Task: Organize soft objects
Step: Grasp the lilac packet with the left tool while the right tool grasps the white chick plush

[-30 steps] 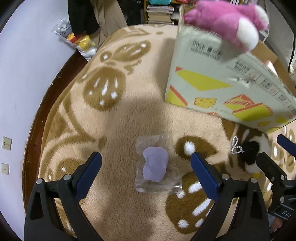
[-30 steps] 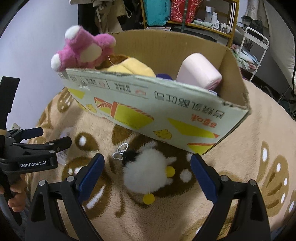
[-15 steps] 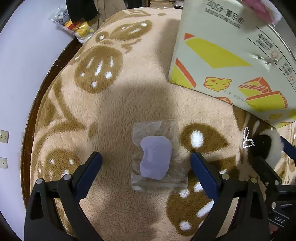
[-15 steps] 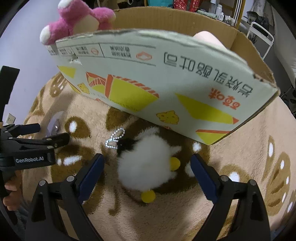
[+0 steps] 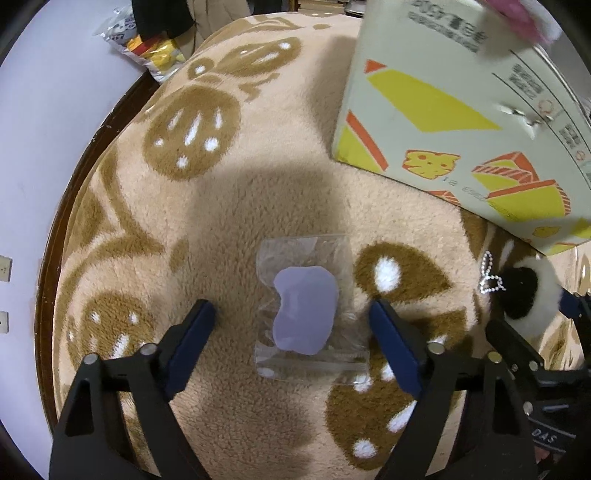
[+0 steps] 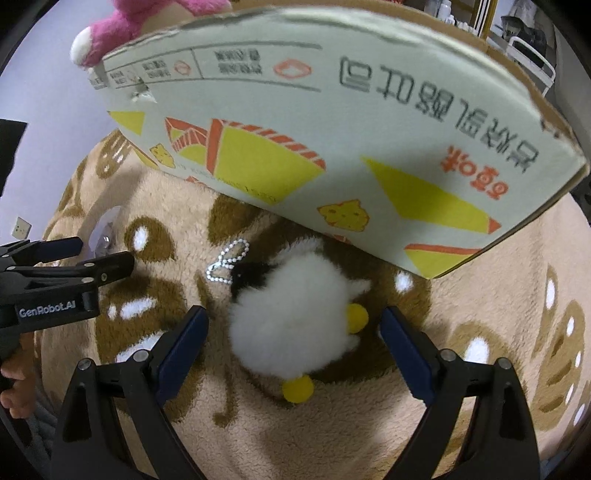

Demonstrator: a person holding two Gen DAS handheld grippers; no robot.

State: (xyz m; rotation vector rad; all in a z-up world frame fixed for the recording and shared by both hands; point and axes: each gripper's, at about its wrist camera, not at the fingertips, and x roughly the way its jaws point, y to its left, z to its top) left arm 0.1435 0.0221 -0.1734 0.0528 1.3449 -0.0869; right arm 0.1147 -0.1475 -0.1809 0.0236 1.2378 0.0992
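A soft purple piece in a clear plastic bag (image 5: 304, 310) lies on the beige patterned blanket (image 5: 221, 206). My left gripper (image 5: 293, 314) is open, its fingers on either side of the bag, low over it. A white fluffy plush with a black head, yellow pompoms and a bead chain (image 6: 288, 321) lies in front of the cardboard box (image 6: 332, 129). My right gripper (image 6: 295, 321) is open, its fingers on either side of the plush. The plush also shows in the left wrist view (image 5: 524, 291). A pink plush (image 6: 129, 22) sticks out of the box.
The box (image 5: 461, 110) stands just beyond both toys. The left gripper's body (image 6: 55, 277) shows at the left of the right wrist view. A snack bag (image 5: 147, 55) lies past the blanket's far edge, by the white wall (image 5: 37, 147).
Both grippers have dropped lower and closer to the blanket. The bag and the white plush now lie between the open fingers. The box fills more of both views.
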